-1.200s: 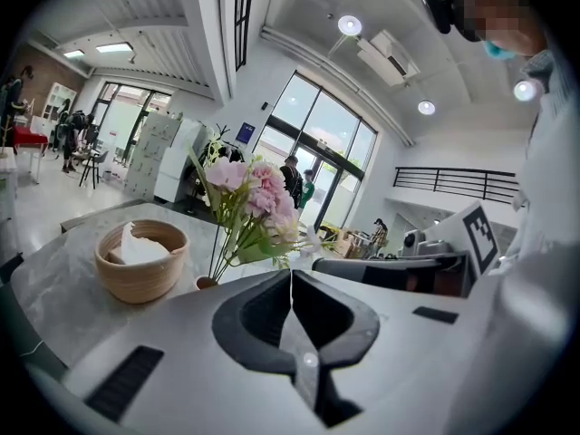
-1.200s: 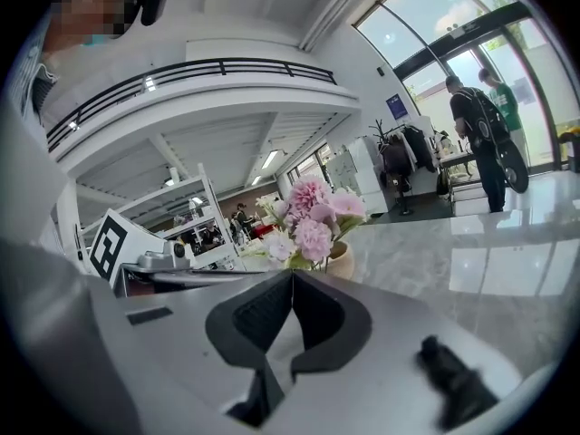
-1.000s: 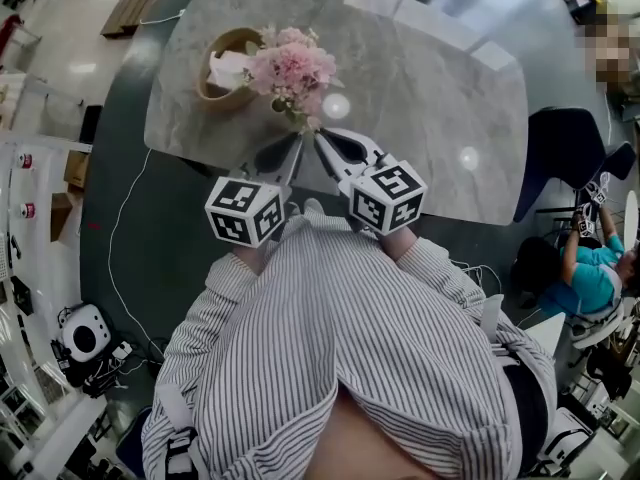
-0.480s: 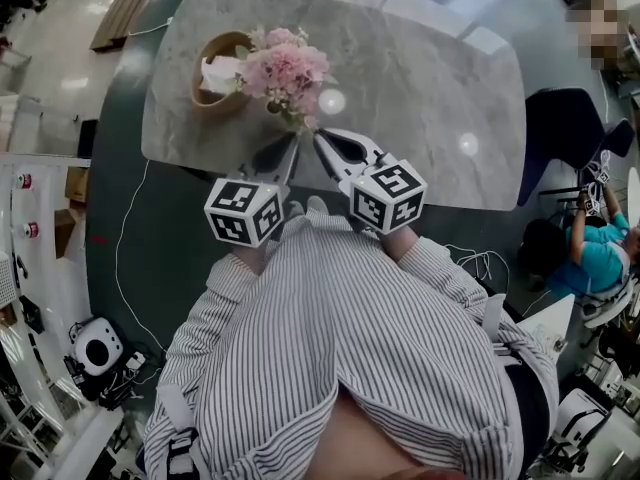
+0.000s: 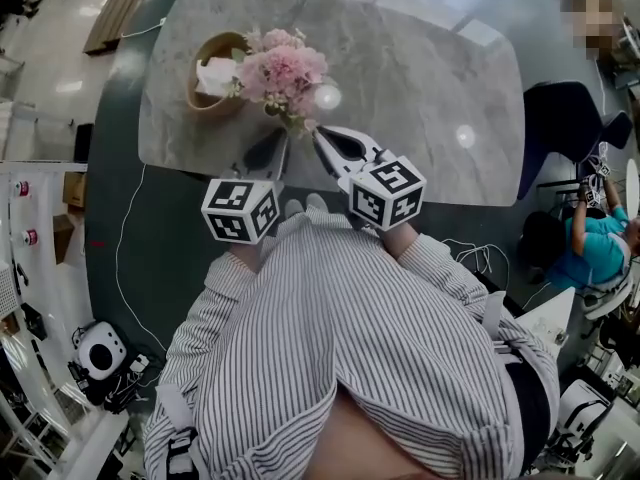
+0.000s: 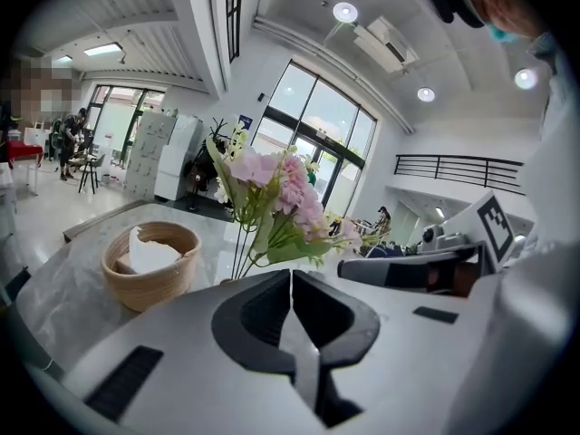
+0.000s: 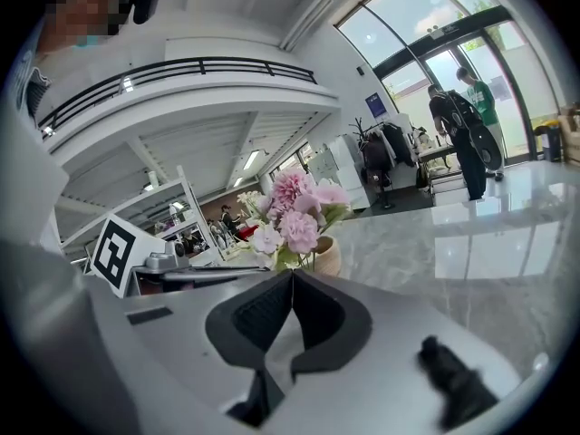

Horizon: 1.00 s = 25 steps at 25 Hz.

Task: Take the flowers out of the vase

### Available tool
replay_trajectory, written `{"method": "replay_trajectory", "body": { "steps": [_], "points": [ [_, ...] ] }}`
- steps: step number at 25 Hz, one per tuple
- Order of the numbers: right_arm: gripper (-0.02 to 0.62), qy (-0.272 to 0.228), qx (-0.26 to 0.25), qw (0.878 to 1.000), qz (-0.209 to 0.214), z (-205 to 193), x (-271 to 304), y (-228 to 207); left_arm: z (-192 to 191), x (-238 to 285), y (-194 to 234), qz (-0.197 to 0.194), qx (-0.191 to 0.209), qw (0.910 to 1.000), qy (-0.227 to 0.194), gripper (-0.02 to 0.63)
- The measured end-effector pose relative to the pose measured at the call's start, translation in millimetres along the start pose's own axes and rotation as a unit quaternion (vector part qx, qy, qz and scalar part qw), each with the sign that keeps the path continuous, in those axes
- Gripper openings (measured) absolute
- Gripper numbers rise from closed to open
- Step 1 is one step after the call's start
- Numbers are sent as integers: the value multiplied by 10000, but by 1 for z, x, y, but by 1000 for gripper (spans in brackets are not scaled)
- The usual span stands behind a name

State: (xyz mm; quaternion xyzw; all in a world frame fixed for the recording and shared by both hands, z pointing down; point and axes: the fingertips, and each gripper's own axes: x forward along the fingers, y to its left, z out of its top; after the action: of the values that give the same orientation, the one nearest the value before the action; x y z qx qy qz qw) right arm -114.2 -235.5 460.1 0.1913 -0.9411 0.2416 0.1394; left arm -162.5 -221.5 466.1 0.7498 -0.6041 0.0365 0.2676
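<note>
A bunch of pink flowers with green leaves stands upright on the marble table, near its front edge. Its small tan vase peeks out under the blooms in the right gripper view; elsewhere the blooms or gripper bodies hide it. My left gripper sits just short of the flowers, jaws shut and empty. My right gripper is beside it on the right, also shut on nothing, its tip close below the blooms.
A woven basket with white paper in it stands just left of the flowers. A dark chair and a seated person are off the table's right end. Cables run over the floor at the left.
Both grippers have kept their places in front of the flowers, jaws shut throughout. Only the head view has shifted slightly.
</note>
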Motion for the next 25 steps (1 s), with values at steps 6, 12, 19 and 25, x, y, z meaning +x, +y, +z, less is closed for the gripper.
{"method": "replay_trajectory", "body": {
  "steps": [6,12,19,25],
  "points": [
    [15,52,107,9999,8,-2,4,-3,2,1,7,101,-35,9999,-69,18],
    [17,84,177,9998,-7,-2,11,-6,5,7,22,275,4,9996,-104,159],
    [15,49,287,9996,-47,2,13,-13,5,21,39,466,224,9987,13,276],
    [15,85,382,9992,-103,0,15,-18,0,39,46,264,617,9976,195,278]
  ]
}}
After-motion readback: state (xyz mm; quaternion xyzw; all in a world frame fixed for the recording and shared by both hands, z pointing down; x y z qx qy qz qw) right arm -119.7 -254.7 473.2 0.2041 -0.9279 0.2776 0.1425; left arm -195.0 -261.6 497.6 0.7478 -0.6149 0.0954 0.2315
